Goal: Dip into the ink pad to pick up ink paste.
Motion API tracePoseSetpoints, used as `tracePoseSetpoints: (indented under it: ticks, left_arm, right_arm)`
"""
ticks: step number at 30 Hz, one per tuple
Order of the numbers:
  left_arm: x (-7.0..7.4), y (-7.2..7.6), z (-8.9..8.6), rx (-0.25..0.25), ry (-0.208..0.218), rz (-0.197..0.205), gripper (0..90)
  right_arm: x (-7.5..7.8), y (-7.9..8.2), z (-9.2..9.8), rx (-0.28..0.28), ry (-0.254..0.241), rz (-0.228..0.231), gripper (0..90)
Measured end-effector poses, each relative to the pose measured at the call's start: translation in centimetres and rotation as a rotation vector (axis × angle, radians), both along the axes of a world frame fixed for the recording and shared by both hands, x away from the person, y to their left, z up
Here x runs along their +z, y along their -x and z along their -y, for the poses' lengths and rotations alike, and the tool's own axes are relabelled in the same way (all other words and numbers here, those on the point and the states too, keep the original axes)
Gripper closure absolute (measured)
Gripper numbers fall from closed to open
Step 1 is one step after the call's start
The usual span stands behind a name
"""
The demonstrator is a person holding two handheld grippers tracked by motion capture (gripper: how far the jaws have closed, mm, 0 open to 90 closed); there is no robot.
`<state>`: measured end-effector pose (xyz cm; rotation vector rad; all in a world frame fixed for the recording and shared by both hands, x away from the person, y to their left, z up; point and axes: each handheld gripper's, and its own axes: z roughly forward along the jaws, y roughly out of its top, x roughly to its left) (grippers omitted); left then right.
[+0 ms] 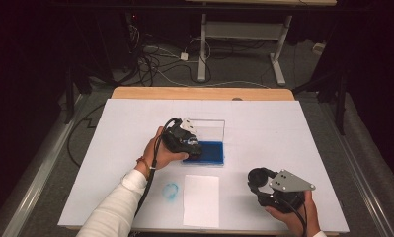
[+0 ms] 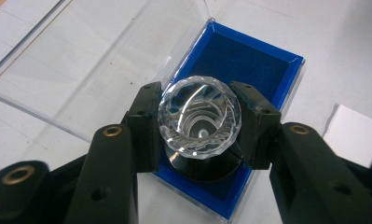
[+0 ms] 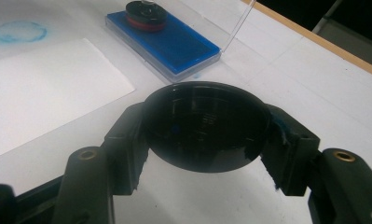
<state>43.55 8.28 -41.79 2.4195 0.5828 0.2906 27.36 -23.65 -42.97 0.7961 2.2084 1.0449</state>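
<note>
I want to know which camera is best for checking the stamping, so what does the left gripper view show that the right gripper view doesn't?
Left gripper view: the left gripper shut on the stamp's faceted clear knob, its black base on the blue ink pad, with the clear lid open beside it.

Right gripper view: the right gripper shut on a black round cap, the white paper sheet and a blue ring print.

Both: the ink pad, its lid and the white table cover.
</note>
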Motion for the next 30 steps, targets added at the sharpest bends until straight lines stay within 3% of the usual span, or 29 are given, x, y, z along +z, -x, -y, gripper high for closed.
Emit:
tracePoseSetpoints:
  ticks: [10,17,25,30]
  left_arm:
    - [-0.4,0.1,-0.3,-0.006,0.031,-0.009,54.6]
    - [-0.9,0.5,-0.4,0.0,0.06,0.007,54.6]
    - [-1.0,0.2,-0.6,0.012,0.089,-0.016,54.6]
    - [-0.9,0.5,-0.5,0.012,0.074,-0.018,54.5]
  right_arm:
    - [0.0,0.0,0.0,0.004,0.003,-0.004,38.6]
    - [0.0,0.1,-0.1,0.007,0.005,-0.004,38.6]
    - [0.0,0.1,-0.2,0.009,0.008,-0.007,38.6]
    - [-0.1,0.0,-0.1,0.01,0.005,-0.009,38.6]
